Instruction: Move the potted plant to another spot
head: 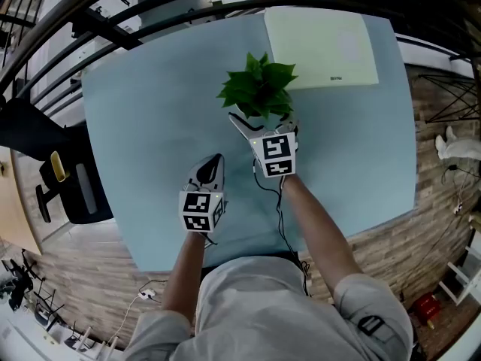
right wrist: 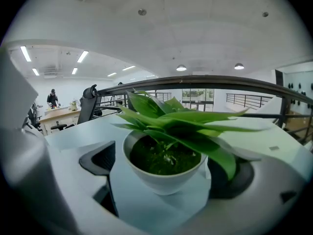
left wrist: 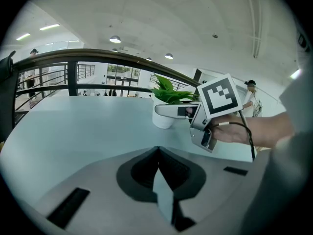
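Note:
The potted plant (head: 259,89), green leaves in a white round pot (right wrist: 164,173), stands on the pale blue table (head: 150,111) towards the far side. My right gripper (head: 263,120) is open with the pot between its jaws; a narrow strip of table shows between the left pad (right wrist: 100,163) and the pot, and a leaf hides the right side. In the left gripper view one of its fingers (left wrist: 173,110) crosses in front of the pot (left wrist: 162,120). My left gripper (head: 213,164) (left wrist: 158,153) rests low over the table, nearer to me and left of the plant, shut with nothing in it.
A pale green board (head: 319,47) lies at the table's far right corner, just behind the plant. A dark railing (head: 150,10) curves round the far edge. A black office chair (head: 64,186) stands off the table's left side. Bare table stretches left of the plant.

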`<state>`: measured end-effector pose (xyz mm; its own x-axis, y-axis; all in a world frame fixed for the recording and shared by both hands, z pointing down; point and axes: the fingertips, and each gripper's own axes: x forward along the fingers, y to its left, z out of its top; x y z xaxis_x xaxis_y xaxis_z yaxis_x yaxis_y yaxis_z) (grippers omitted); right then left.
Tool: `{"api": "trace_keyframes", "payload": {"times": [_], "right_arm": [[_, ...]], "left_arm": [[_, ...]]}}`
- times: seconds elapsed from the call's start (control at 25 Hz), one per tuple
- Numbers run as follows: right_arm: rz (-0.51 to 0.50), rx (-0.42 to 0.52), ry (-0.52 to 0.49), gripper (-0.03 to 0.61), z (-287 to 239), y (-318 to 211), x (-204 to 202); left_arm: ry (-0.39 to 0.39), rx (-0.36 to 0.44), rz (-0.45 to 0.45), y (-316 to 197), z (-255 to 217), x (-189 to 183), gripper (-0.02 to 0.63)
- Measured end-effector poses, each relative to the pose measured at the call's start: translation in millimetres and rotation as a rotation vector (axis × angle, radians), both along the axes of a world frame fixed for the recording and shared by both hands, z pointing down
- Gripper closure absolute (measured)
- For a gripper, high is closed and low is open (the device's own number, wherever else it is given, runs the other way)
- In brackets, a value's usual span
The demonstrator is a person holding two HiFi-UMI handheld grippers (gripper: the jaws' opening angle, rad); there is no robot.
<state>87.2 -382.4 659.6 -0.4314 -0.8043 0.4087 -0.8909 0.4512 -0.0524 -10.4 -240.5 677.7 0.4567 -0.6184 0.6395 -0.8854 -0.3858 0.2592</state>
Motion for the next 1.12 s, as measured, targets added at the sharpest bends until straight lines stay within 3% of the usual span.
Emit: {"api": "trace_keyframes", "payload": {"times": [0.52,0.76,0.88,1.04,1.12], "right_arm": [[-0.005,-0.021,-0.009,0.006,5.0,21.0,3.4],[-0.001,-0.092,0.052,0.031,23.4,46.6,20.6],[0.024,-0.115,0.089,0.188,28.9,68.9,31.2],[0.086,-0.034,0.2,0.555,19.0,89.2,47.9],[0.082,-0.005,0.219,0.574,13.7,97.9,47.3]], "left_arm": [[0.002,-0.01,-0.036,8.1,-0.9,-1.5,0.601],[0.019,-0.016,-0.07,12.7,-1.4,8.8,0.601],[0.025,-0.023,-0.081,21.2,-4.4,13.8,0.601],[0.03,-0.021,-0.074,28.8,-10.5,15.8,0.601],[0.034,-0.011,-0.074,30.3,-15.9,13.5,0.601]]}}
